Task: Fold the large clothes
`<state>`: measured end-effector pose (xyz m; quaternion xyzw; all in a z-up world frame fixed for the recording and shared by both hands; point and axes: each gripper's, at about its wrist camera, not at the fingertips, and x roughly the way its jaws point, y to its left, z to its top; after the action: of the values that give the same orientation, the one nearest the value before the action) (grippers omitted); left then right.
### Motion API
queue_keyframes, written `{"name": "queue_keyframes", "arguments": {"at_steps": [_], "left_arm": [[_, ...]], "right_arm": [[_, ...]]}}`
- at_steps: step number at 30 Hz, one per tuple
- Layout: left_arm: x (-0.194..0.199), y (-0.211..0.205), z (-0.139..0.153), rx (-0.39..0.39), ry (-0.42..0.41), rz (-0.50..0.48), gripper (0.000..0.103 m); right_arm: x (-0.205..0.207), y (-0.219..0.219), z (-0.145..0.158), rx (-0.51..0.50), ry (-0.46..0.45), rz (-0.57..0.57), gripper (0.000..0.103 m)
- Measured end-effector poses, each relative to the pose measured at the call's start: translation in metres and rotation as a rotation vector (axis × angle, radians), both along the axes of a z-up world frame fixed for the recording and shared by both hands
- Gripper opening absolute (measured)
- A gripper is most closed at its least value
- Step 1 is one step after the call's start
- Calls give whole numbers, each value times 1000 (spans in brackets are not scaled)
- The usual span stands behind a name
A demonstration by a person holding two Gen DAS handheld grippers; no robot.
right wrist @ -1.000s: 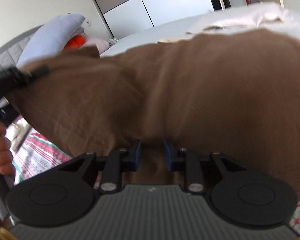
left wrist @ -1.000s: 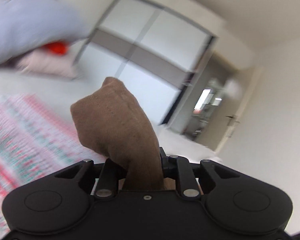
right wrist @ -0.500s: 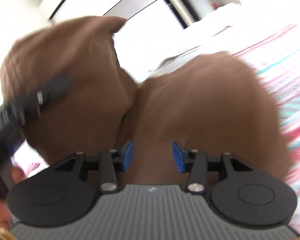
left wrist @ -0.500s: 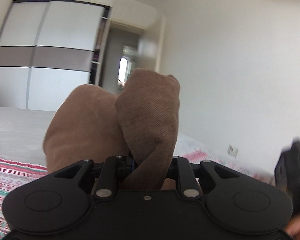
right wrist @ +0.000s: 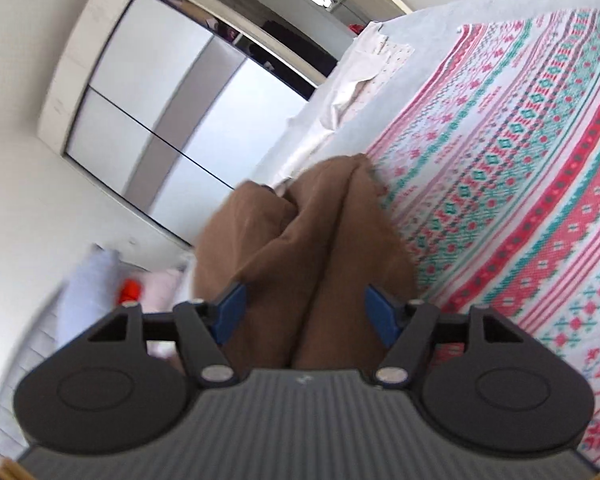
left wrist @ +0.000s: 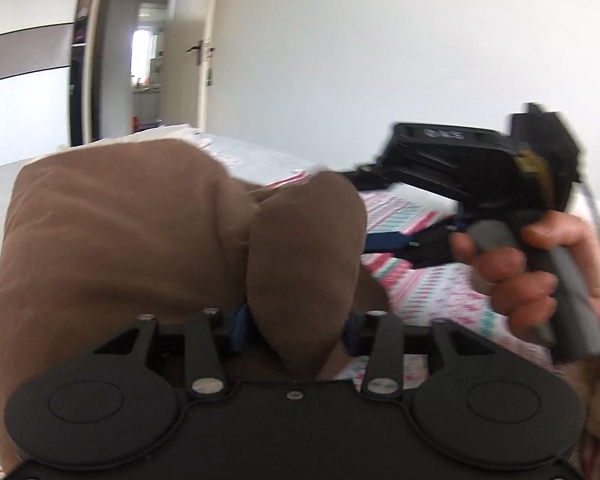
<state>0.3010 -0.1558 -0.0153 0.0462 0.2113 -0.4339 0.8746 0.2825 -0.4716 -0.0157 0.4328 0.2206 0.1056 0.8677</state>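
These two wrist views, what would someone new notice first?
A bunched brown garment fills the foreground of both views, lying between the fingers of the left hand-held gripper and the right hand-held gripper, whose jaws have just been opening. Under it lies a red, green and white patterned bedspread. In the left view, a hand holds the other device at right.

a bed (right wrist: 340,112) under a pale sheet, spread with a blanket (right wrist: 520,160) patterned in red, pink and teal bands. brown garment (right wrist: 320,248) bunched on it; white cloth (right wrist: 364,64) crumpled at the far edge; pillows (right wrist: 88,284) at one end.
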Motion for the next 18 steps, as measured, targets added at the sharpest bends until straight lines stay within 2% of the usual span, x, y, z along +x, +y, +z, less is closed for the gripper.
{"name": "queue_keyframes", "arguments": {"at_steps": [2,5,7,9,11,13,14,15,16,17,18], "left_arm": [[-8,4,6,9,3,-55,55],[-17,18,16,7,10,-128,65],[-21,28,23,-16,31,-145,69],[-22,39,28,-48,57,-134,74],[-19,53,33,-74,92,-108,83],[-11,69,37,-90,110,-62,86],[-7,76,38,-93,112,-28,89],[-1,79,42,-94,115,14,91],[6,87,42,-95,123,64,95],[12,95,43,-102,134,110,96],[19,101,42,-110,149,150,96]], "right_arm": [[5,-2,4,34,-18,25,80],[23,-1,4,97,-29,101,88],[39,4,10,101,-12,148,93],[58,11,17,52,44,188,95],[78,22,22,-40,118,207,95],[93,39,26,-138,177,226,93],[99,47,29,-178,193,236,86],[105,55,31,-217,202,244,65],[109,63,36,-268,205,246,53],[109,72,41,-329,201,246,34],[109,80,48,-381,177,257,21]]}}
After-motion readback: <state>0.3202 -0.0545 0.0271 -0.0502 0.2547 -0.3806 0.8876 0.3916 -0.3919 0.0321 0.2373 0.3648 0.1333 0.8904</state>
